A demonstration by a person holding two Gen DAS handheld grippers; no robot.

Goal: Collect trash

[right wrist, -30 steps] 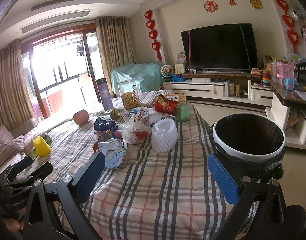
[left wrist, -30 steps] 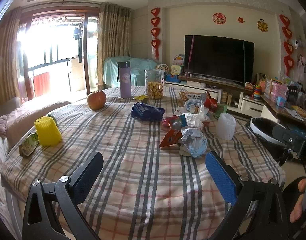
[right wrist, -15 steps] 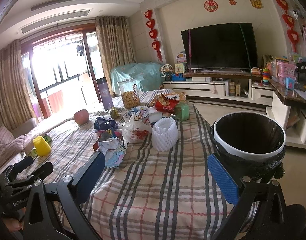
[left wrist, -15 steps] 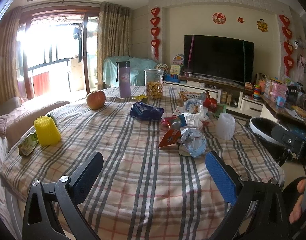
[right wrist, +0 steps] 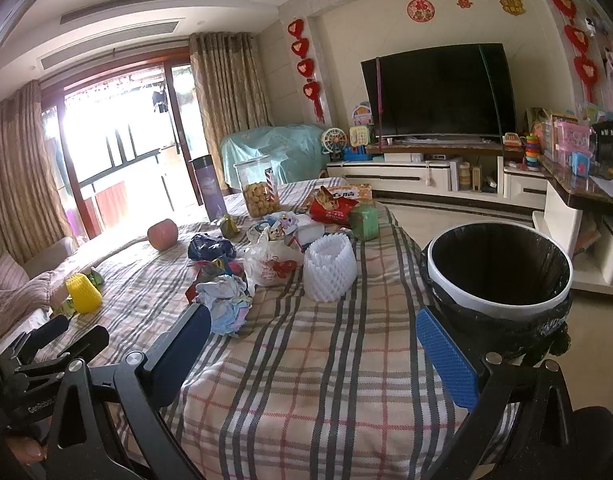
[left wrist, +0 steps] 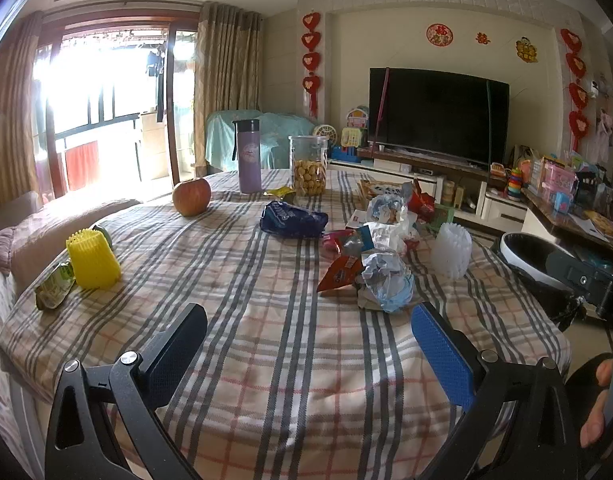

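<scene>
Over the last second we see almost nothing change; our left gripper [left wrist: 306, 332] and right gripper [right wrist: 312, 336] still hover low in frame, jaws spread, empty; trash [right wrist: 226, 300] waits mid-table, bin [right wrist: 502, 280] at right; collecting hasn't begun.

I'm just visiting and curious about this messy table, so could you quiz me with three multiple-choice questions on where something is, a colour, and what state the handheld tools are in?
1. Where does the trash bin stand?
A. beside the table's right edge
B. on the table
C. under the TV

2. What colour is the foam net sleeve next to the apple-side green wrapper?
A. white
B. yellow
C. blue

3. How are the two tools?
A. both clamped on trash
B. one clamped, one open
C. both open and empty

Answers: 1 A, the bin sits off the striped tablecloth at its right edge. 2 B, the yellow sleeve stands there. 3 C, the left tool and right tool show wide gaps holding nothing.
</scene>
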